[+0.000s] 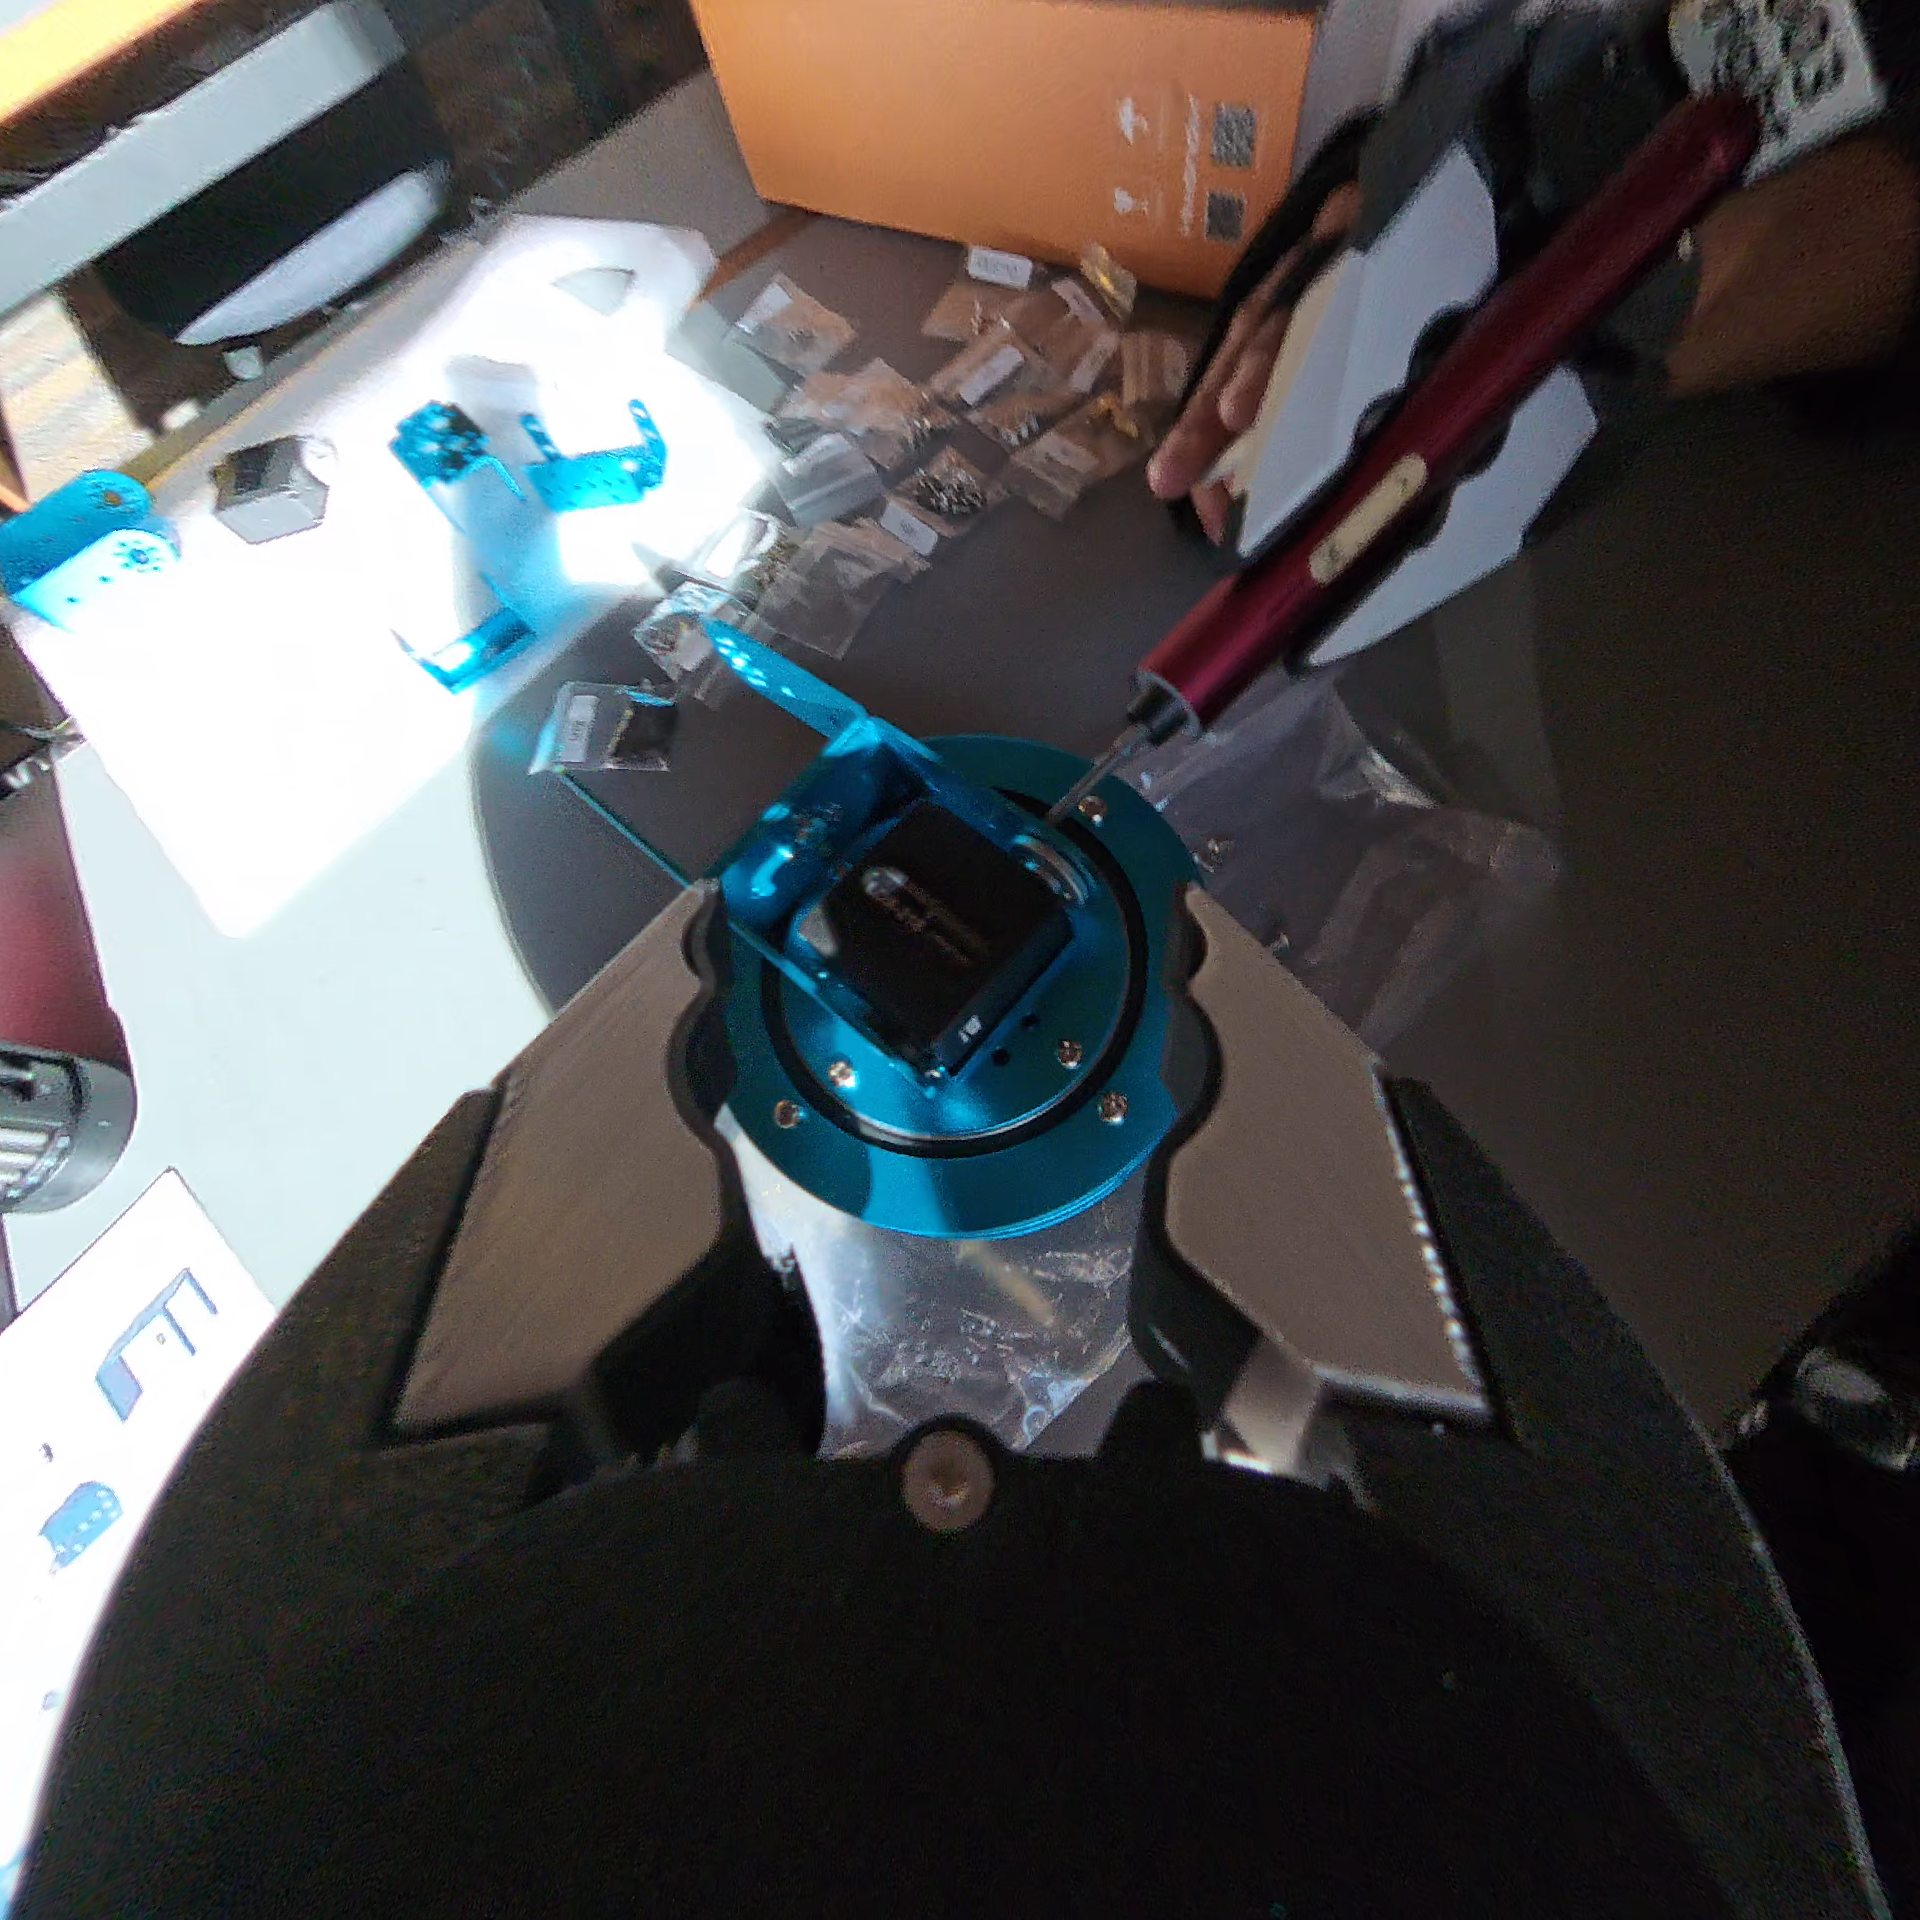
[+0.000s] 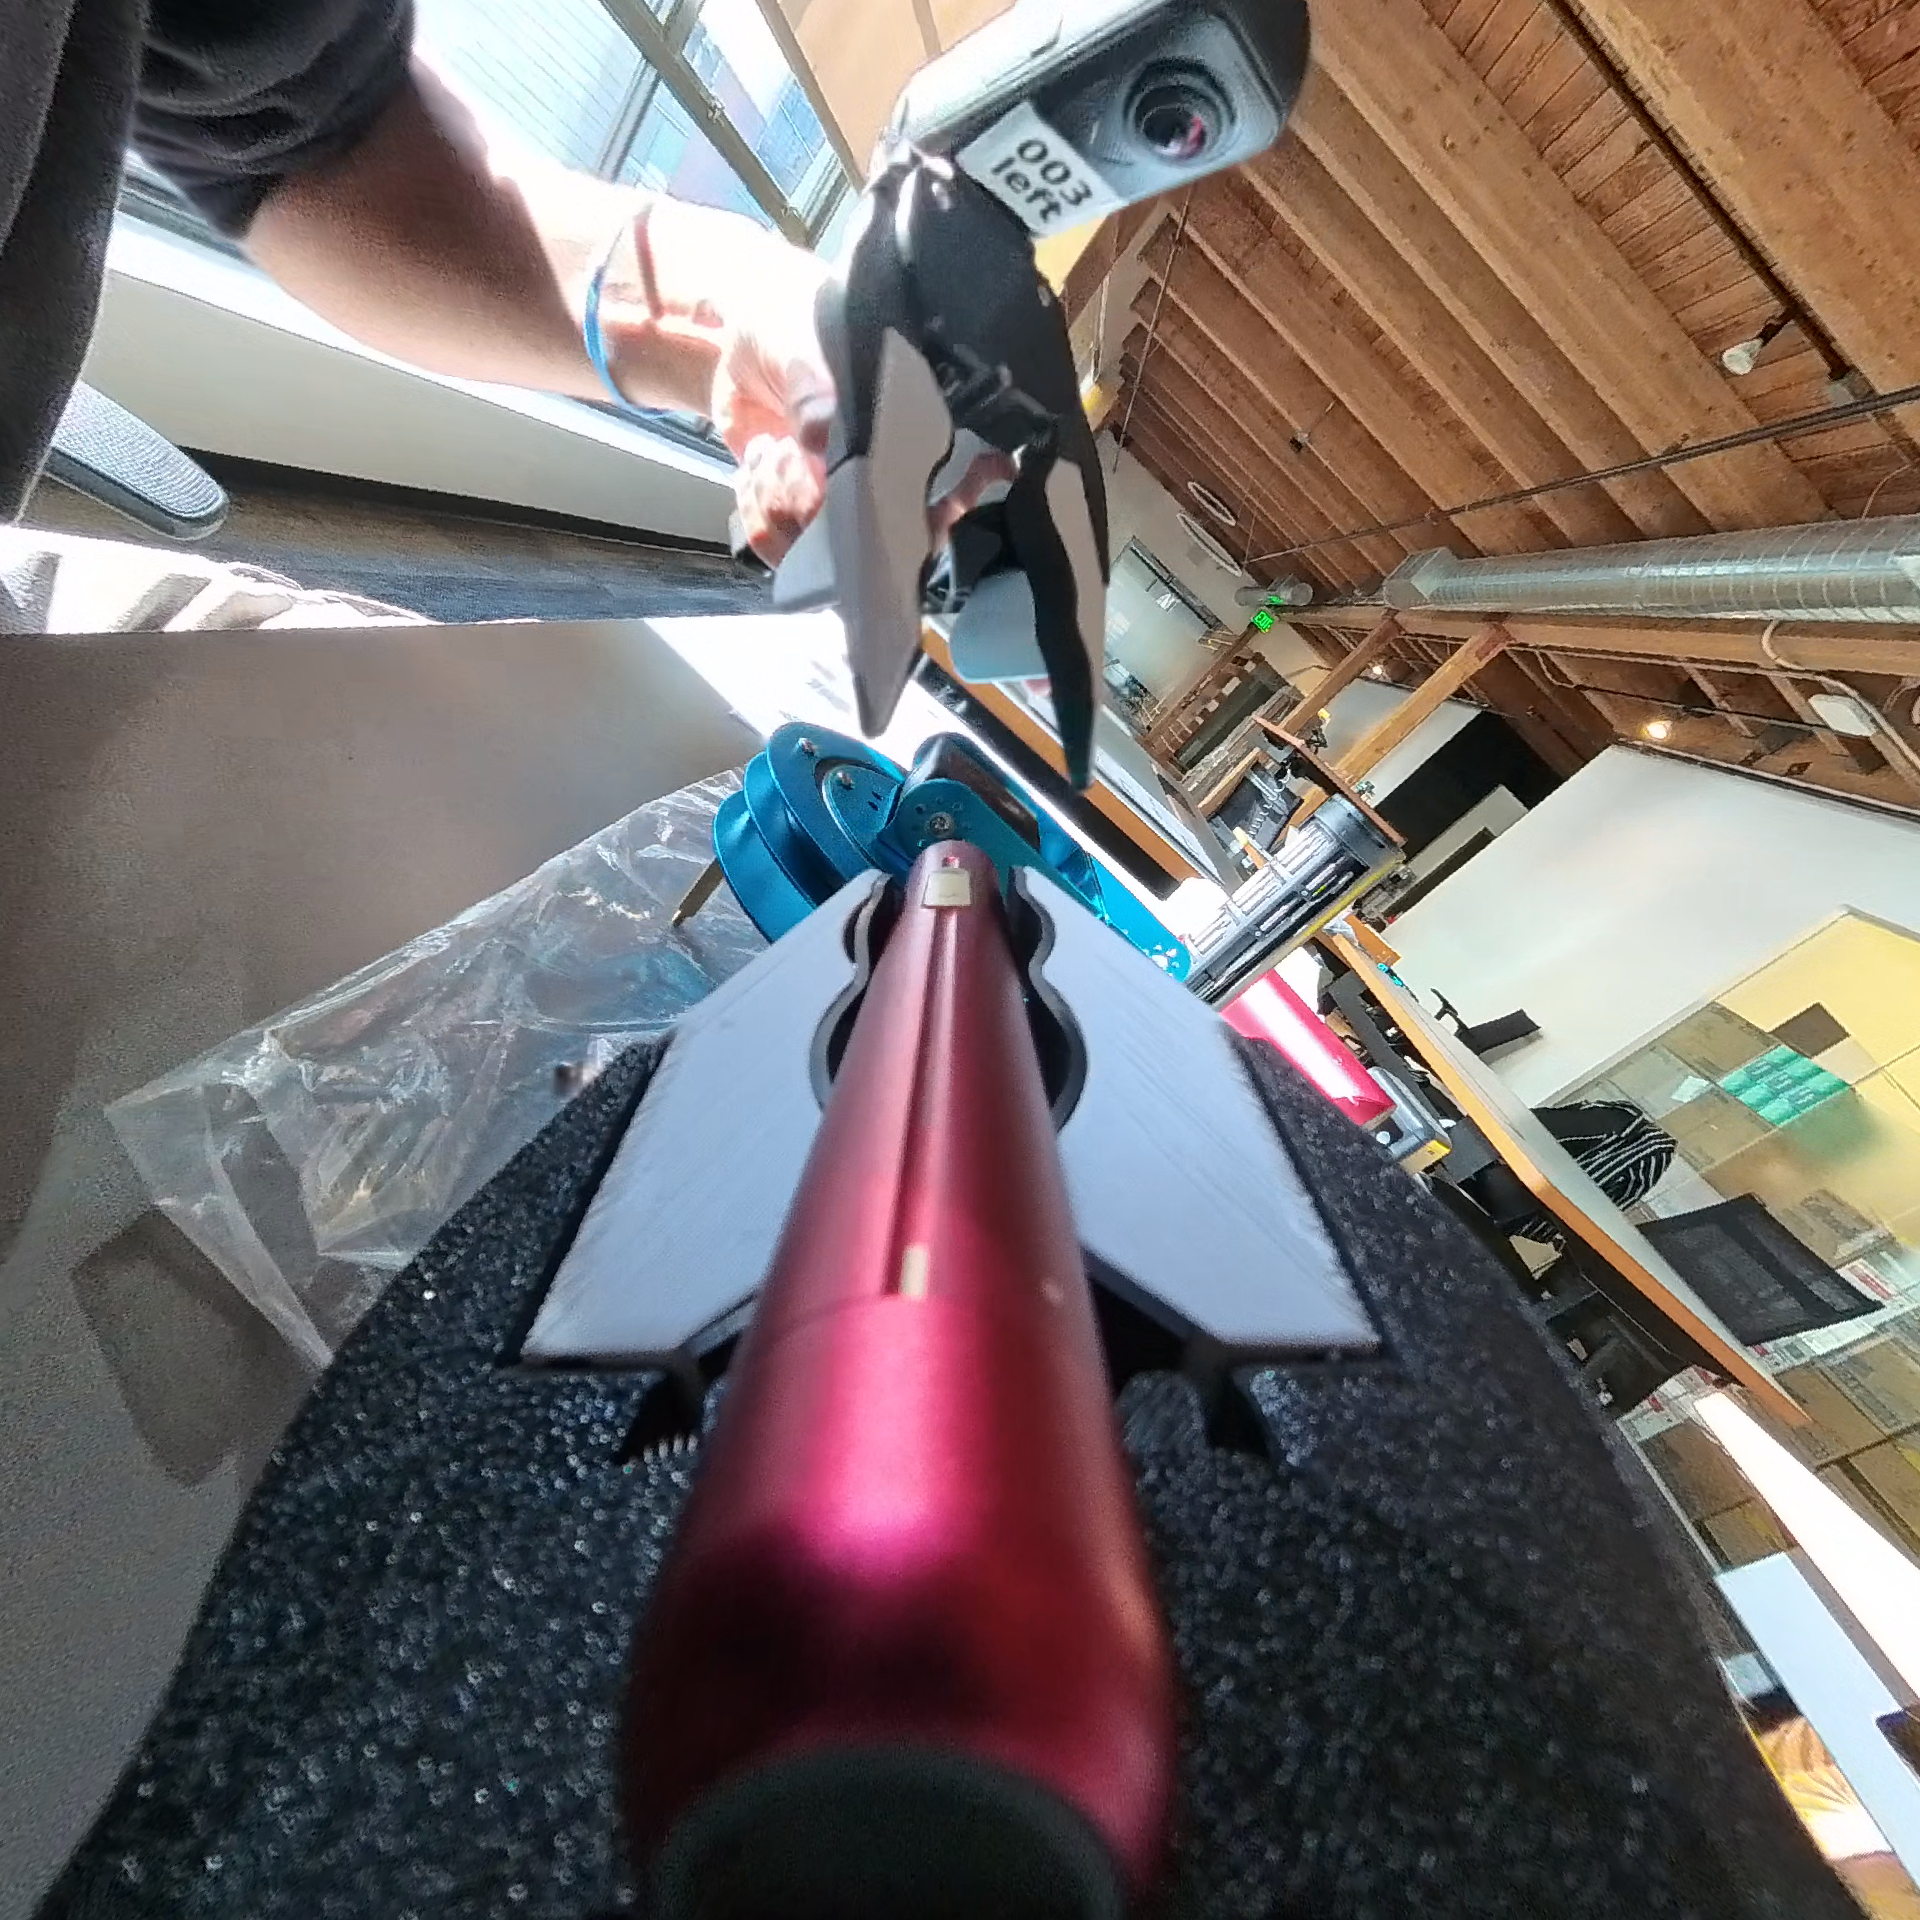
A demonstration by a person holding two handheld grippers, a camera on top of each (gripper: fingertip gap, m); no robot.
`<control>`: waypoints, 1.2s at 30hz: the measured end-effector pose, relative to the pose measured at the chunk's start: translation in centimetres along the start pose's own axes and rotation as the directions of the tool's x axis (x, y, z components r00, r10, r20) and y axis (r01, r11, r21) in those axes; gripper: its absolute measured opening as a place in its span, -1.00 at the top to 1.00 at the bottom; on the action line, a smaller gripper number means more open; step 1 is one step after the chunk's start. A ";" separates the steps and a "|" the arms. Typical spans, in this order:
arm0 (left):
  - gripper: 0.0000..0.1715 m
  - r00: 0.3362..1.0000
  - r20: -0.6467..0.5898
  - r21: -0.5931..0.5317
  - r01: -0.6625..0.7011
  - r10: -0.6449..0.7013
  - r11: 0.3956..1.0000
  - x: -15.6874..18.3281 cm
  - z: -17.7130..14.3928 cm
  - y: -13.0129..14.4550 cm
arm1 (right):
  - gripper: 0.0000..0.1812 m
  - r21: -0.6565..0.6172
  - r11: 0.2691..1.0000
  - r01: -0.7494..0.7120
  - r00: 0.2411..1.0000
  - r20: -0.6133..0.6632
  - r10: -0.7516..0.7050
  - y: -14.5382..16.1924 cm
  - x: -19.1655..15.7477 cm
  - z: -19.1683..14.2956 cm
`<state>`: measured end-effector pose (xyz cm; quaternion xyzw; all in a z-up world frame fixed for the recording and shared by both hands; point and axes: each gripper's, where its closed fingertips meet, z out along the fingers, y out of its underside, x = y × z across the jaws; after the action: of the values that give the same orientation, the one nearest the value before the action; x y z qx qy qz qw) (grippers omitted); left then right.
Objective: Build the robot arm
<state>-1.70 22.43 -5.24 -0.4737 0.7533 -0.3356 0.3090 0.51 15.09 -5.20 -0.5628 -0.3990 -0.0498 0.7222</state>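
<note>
A blue round base [image 1: 935, 1174] carries a black servo [image 1: 935, 935] in a blue bracket [image 1: 790, 862]. It rests on clear plastic on the dark table. My left gripper [image 1: 945, 914] is open, with a finger on each side of the base; I cannot tell whether they touch it. It also shows in the right wrist view [image 2: 982, 743], just above the blue assembly [image 2: 790, 831]. My right gripper [image 2: 951, 894] is shut on a red electric screwdriver [image 2: 935, 1351]. In the left wrist view the screwdriver [image 1: 1455, 416] points down from the upper right, its bit at a screw [image 1: 1091, 805] on the base's ring.
An orange cardboard box [image 1: 997, 114] stands at the back. Several small bags of hardware [image 1: 935, 416] lie before it. Loose blue brackets [image 1: 592, 457] sit on a white sheet at the left. A clear plastic bag [image 1: 1351, 883] lies right of the base. A printed sheet [image 1: 104, 1403] lies at the near left.
</note>
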 end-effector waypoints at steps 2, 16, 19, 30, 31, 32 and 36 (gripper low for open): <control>-0.02 0.992 -0.008 0.062 0.126 -0.126 0.990 -1.0 -0.6 -0.4 | 0.78 0.006 1.000 0.014 1.000 0.005 -0.014 0.0 0.0 0.0; -0.08 0.966 0.000 -0.020 0.257 -0.257 0.966 0.6 2.2 2.0 | 0.75 0.056 0.996 0.075 0.996 0.038 -0.078 -0.5 -0.3 0.7; -0.06 0.964 0.021 -0.007 0.265 -0.264 0.964 0.5 2.4 1.9 | 0.77 0.072 0.992 0.102 0.994 0.040 -0.105 -0.9 -0.7 0.9; -0.38 0.954 0.099 0.028 0.280 -0.282 0.960 1.1 2.6 1.7 | 0.77 -0.004 0.939 0.343 0.939 -0.030 -0.342 -0.4 -1.4 1.3; -0.38 0.956 0.102 0.023 0.274 -0.275 0.961 1.1 2.7 1.8 | 0.77 0.001 0.949 0.315 0.949 -0.026 -0.315 -0.4 -1.3 1.3; -0.35 0.956 0.099 0.021 0.275 -0.276 0.961 1.0 2.7 1.8 | 0.77 0.007 0.959 0.282 0.959 -0.020 -0.282 -0.4 -1.2 1.3; -0.21 0.940 0.050 0.022 0.337 -0.338 0.941 0.5 2.4 1.6 | 0.76 0.021 0.974 0.228 0.974 -0.008 -0.228 -0.3 -0.9 1.2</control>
<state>-0.84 21.93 -7.94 -0.6025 0.6503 -0.3758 0.2699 -0.88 15.66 -5.54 -0.5053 -0.4595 -0.1292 0.7190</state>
